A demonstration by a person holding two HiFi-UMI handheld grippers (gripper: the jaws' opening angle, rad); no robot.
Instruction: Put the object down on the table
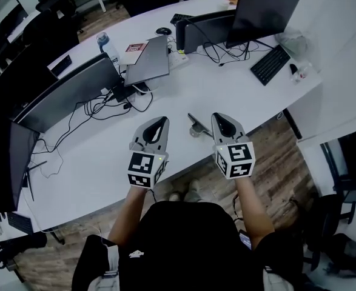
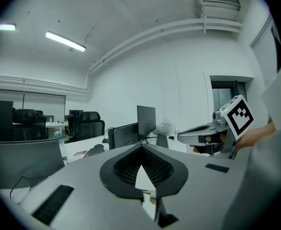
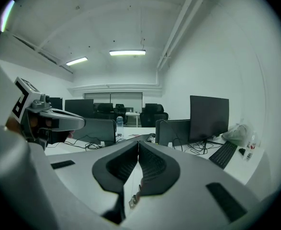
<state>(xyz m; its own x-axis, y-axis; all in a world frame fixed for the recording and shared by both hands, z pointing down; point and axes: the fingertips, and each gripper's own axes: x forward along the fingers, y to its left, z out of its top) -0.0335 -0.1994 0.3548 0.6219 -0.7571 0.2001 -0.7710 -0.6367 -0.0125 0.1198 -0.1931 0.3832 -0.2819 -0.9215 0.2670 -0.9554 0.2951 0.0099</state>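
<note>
A small grey metal object (image 1: pixel 196 128) lies on the white table (image 1: pixel 93 168) near its front edge, between the two grippers. My left gripper (image 1: pixel 162 122) hovers just left of it, jaws closed tip to tip with nothing held. To the object's right, my right gripper (image 1: pixel 219 118) is held level, also shut and empty. The left gripper view shows its own closed jaws (image 2: pixel 141 147) and the right gripper (image 2: pixel 209 129) off to the side. In the right gripper view, the closed jaws (image 3: pixel 139 143) point at the monitors, and the left gripper (image 3: pixel 51 120) is at the left. Neither gripper view shows the object.
A closed laptop (image 1: pixel 148 60), a water bottle (image 1: pixel 107 46) and tangled cables (image 1: pixel 108 108) sit beyond the grippers. Several monitors (image 1: pixel 264 16) stand along the table, with a black keyboard (image 1: pixel 270 64) at the right. Office chairs (image 1: pixel 56 5) stand behind, and wooden floor (image 1: pixel 281 168) lies below the table edge.
</note>
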